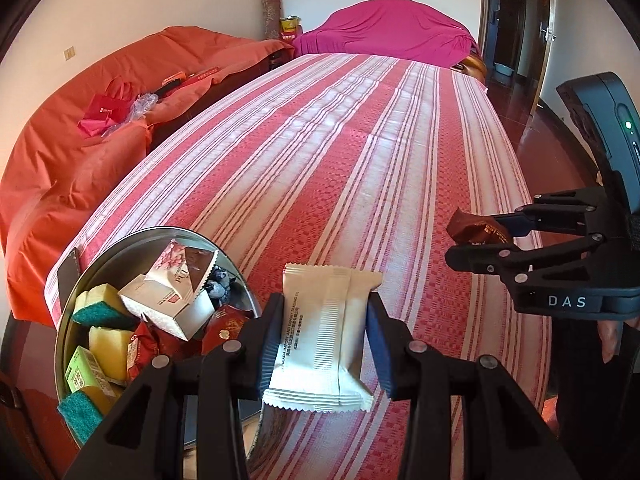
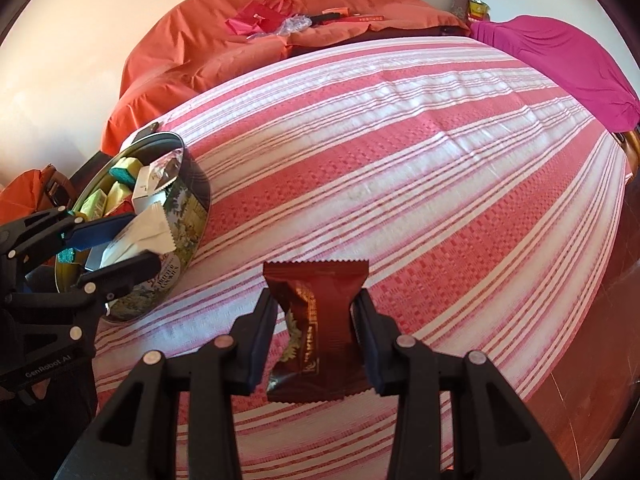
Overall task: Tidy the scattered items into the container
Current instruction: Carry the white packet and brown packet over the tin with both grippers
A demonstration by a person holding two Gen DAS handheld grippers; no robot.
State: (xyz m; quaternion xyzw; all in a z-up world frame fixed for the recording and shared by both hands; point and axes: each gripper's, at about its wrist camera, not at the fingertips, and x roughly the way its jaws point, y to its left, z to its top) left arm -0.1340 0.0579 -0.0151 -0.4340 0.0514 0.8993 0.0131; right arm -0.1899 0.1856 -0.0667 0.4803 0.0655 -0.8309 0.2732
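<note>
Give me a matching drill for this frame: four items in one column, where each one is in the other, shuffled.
Items:
1. white packet
2. brown packet
3. yellow-green sponges
4. red gift bag

Places:
A. on the orange cover beyond the striped cloth
B. inside the round tin
C. clamped in the left gripper
D. clamped in the right gripper

Pairs: 1-C, 2-D, 3-B, 4-A

Striped cloth (image 1: 360, 152), orange cover (image 1: 80, 152), pink cover (image 1: 392, 28)
</note>
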